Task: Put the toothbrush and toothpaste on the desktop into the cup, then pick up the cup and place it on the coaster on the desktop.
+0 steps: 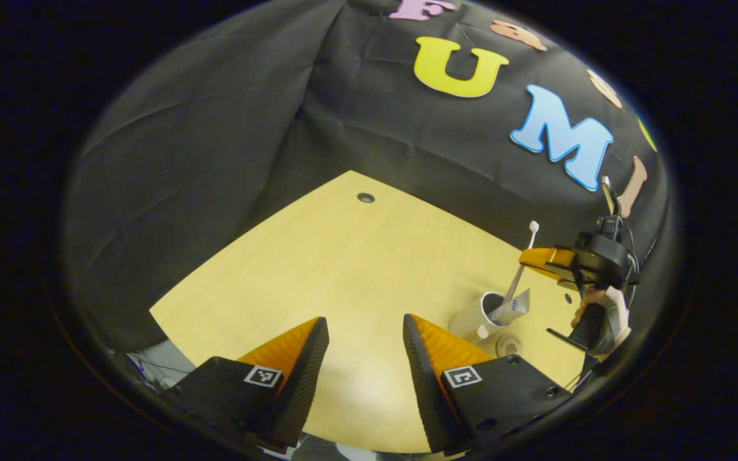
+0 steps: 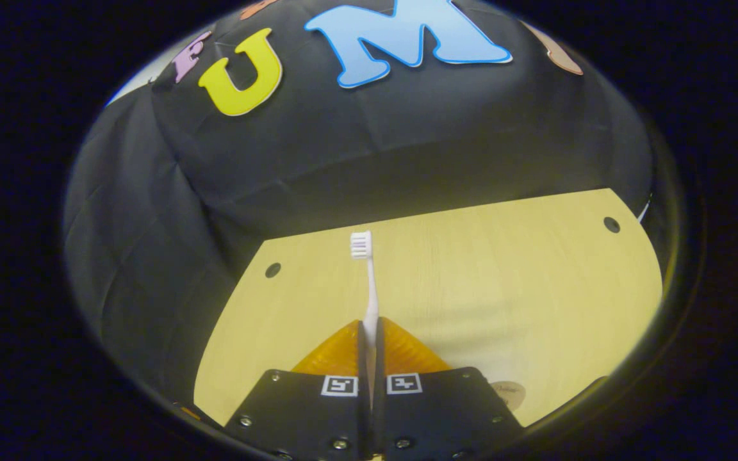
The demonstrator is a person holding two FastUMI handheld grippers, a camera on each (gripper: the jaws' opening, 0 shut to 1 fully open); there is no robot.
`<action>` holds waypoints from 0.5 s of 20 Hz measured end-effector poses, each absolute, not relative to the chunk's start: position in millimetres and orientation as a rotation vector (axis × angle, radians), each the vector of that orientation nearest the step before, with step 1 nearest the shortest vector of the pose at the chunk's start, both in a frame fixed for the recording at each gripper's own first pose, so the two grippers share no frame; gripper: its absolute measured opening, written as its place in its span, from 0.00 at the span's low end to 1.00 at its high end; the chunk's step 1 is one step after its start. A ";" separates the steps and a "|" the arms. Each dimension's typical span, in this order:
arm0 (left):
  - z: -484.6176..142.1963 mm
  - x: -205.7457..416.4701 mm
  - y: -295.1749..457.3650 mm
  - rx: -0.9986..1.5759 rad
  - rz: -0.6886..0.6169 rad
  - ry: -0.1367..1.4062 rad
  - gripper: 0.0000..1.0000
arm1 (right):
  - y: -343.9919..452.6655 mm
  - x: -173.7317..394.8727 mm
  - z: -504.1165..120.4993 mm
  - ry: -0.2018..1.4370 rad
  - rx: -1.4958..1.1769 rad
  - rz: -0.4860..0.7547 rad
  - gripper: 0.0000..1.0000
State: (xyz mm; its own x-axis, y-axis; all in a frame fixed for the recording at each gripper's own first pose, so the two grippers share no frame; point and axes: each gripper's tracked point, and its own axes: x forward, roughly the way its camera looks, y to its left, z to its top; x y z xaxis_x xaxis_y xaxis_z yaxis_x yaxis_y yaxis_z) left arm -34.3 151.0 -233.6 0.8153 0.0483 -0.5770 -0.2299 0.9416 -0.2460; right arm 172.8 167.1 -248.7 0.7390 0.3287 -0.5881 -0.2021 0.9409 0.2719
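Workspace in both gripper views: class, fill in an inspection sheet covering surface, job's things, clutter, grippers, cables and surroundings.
Surface: light wooden desktop with round holes.
Job's things: toothbrush upright, head up, its lower end in the white cup; toothpaste leans in the cup; round coaster lies beside the cup, bare.
Clutter: nothing seen.
Grippers: right gripper shut on the toothbrush handle, above the cup; left gripper open, holding nothing, over the desktop.
Cables: dark cable behind the right gripper.
Surroundings: black cloth wall; a hand holds the right gripper.
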 end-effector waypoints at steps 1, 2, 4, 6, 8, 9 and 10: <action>-233.1 -36.3 151.2 -0.312 0.151 0.605 0.77 | 167.7 170.8 -250.2 0.659 0.193 0.303 0.03; -233.5 -36.4 148.6 -0.308 0.147 0.607 0.77 | 168.2 168.9 -252.7 0.646 0.189 0.314 0.03; -231.8 -35.9 141.9 -0.300 0.126 0.610 0.77 | 164.3 161.2 -257.3 0.630 0.178 0.311 0.03; -229.8 -32.9 129.1 -0.288 0.090 0.611 0.77 | 155.3 154.4 -257.9 0.615 0.171 0.289 0.04; -231.3 -28.6 113.4 -0.266 0.044 0.617 0.79 | 153.3 141.3 -261.9 0.628 0.189 0.300 0.07; -231.5 -27.0 106.0 -0.252 0.022 0.622 0.74 | 151.9 135.9 -264.3 0.636 0.191 0.302 0.08; -234.2 -24.9 96.4 -0.237 -0.001 0.628 0.79 | 152.0 127.7 -266.1 0.646 0.199 0.315 0.08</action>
State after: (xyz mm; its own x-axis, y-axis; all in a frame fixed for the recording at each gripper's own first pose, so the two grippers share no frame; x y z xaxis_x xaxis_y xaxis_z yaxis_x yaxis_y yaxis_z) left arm -24.9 96.4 -234.2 0.8101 -0.0724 -0.5818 -0.0712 0.9728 -0.2202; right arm 127.7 152.0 -266.1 0.7536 0.3481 -0.5576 -0.2252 0.9337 0.2785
